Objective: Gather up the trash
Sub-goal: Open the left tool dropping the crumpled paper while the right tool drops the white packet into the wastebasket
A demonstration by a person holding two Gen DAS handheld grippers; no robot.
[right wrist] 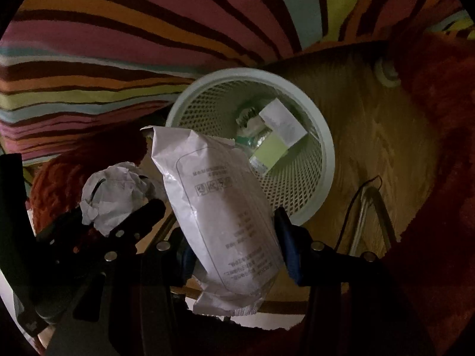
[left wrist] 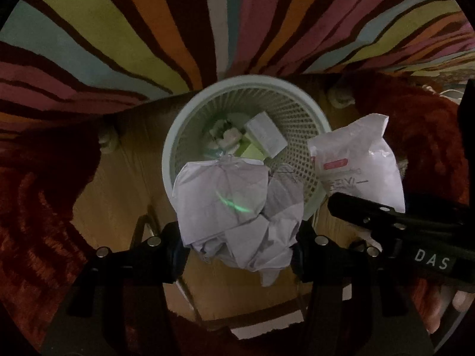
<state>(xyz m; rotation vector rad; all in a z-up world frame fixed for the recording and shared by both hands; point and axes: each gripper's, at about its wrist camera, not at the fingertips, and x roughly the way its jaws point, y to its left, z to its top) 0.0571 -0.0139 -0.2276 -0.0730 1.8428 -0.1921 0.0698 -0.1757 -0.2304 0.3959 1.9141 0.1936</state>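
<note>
Crumpled paper ball (left wrist: 237,222) clamped in left gripper (left wrist: 237,246) | glossy white pouch (right wrist: 219,207) clamped in right gripper (right wrist: 234,255) | both above round perforated basket (left wrist: 178,136)

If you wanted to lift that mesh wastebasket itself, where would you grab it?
Grip the wastebasket by its thick smooth rim, coming from above with one finger inside and one outside. It stands upright with the mouth open, and the perforated wall below looks thinner and tapers inward.

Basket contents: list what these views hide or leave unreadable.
- Basket floor: near side covered by the paper ball in the left view and the packet in the right view.
- Items under the white box: too dim and blurred to identify.
- Packet print: too small to read.
</note>
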